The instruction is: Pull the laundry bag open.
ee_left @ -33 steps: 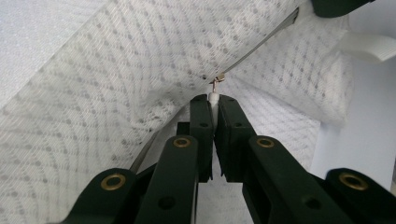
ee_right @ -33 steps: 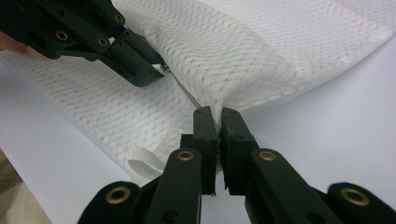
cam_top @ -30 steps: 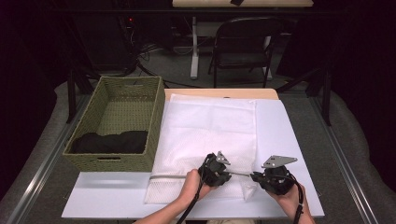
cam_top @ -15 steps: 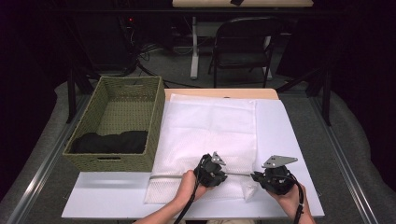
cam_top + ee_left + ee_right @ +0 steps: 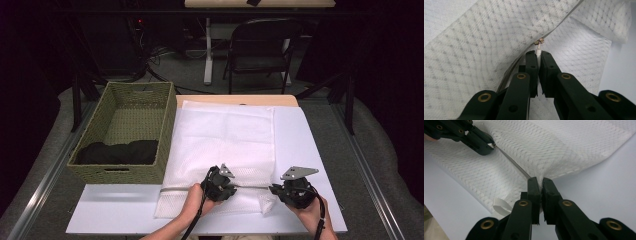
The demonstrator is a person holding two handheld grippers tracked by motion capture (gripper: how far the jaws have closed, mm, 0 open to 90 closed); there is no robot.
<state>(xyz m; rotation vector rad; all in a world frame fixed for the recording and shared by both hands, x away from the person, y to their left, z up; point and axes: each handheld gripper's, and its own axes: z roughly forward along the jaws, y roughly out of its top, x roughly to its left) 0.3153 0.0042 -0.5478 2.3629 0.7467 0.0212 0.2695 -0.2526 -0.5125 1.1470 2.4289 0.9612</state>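
Observation:
A white mesh laundry bag [image 5: 225, 135] lies flat on the white table [image 5: 300, 135], its zipper [image 5: 250, 187] running along the near edge. My left gripper [image 5: 231, 188] is shut on the small zipper pull [image 5: 539, 44], pinched between the tips of the left gripper [image 5: 538, 53]. My right gripper [image 5: 273, 189] is shut on the bag's fabric at the zipper's right end; the right gripper [image 5: 539, 180] pinches a bunched fold of the mesh bag [image 5: 554, 145]. The zipper [image 5: 511, 161] stretches taut from there to the left gripper [image 5: 489, 145].
A green woven basket [image 5: 125, 172] stands at the table's left, with a black cloth [image 5: 117, 152] in its near end. A white loop tab [image 5: 500, 208] hangs off the bag's corner. A folding chair [image 5: 262, 40] and cables sit beyond the table.
The left gripper has slid a little to the left along the zipper line with the pull in it. The right gripper has stayed put.

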